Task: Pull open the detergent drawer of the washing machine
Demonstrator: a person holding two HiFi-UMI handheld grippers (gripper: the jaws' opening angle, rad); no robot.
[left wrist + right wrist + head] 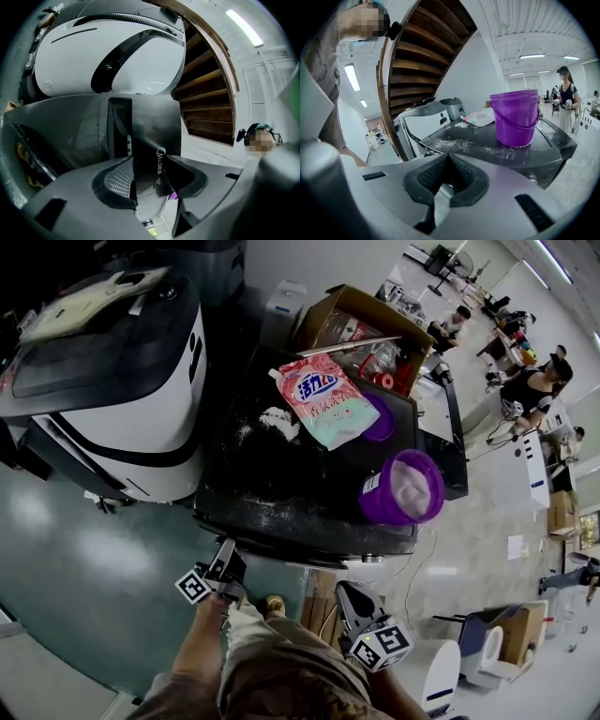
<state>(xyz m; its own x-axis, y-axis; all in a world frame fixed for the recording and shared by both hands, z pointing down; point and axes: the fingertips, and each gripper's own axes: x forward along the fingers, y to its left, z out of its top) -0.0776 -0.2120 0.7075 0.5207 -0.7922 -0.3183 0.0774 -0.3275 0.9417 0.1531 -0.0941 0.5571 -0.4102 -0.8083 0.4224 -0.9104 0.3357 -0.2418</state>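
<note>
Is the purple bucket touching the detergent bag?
Apart. The head view shows a strip of dark machine top between the bucket and the bag.

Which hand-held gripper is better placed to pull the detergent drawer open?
Left, probably. The left hand-held gripper has its jaws either side of the drawer front. The right hand-held gripper is shut, empty, and held back from the washing machine.

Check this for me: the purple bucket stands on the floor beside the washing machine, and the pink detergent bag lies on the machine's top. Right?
Not quite. The purple bucket stands on the washing machine's top, not on the floor beside it, as the head view shows. The pink detergent bag does lie on that top.
</note>
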